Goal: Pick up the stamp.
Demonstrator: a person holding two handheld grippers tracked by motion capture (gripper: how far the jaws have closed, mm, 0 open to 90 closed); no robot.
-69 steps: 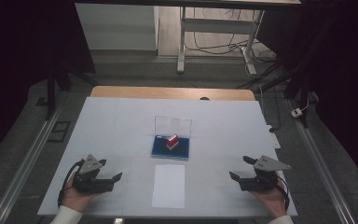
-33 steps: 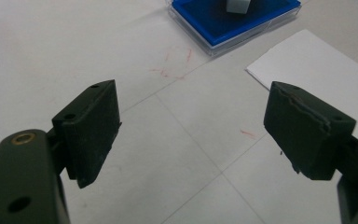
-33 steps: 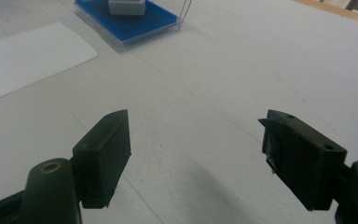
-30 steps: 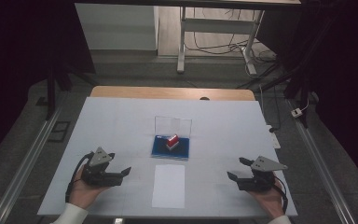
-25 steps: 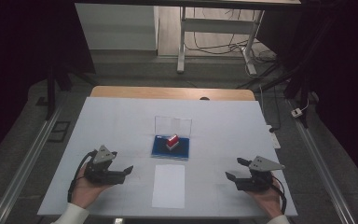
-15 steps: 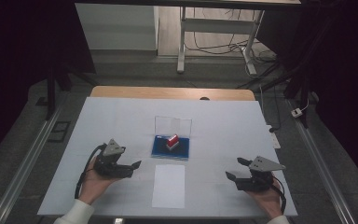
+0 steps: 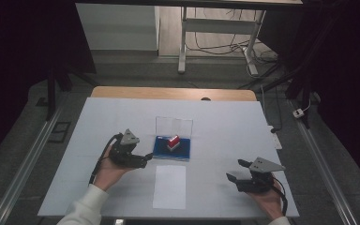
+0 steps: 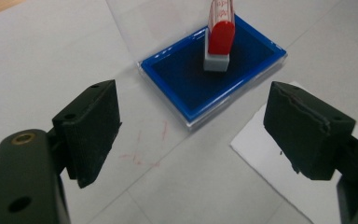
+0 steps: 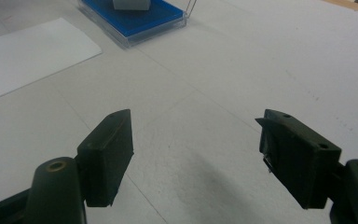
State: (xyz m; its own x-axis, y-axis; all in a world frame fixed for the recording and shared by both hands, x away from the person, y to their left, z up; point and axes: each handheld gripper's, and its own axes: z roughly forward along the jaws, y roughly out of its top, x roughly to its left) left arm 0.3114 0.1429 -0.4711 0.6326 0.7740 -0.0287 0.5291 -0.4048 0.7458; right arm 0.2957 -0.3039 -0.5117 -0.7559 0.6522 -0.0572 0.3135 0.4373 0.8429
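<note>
Left gripper spread wide beside ink pad, lined up to take red-handled stamp standing on it.

The high view looks forward and down from above the person's side of the table, far enough off to take in the whole white top and the floor beyond. The left gripper view sits low and close, looking along its jaws at the blue ink pad with the red stamp just ahead and a corner of the paper sheet. The right gripper view rides low too, facing across bare tabletop; the blue pad and sheet lie farther off, with what seems the stamp's base cut off at the top edge.
</note>
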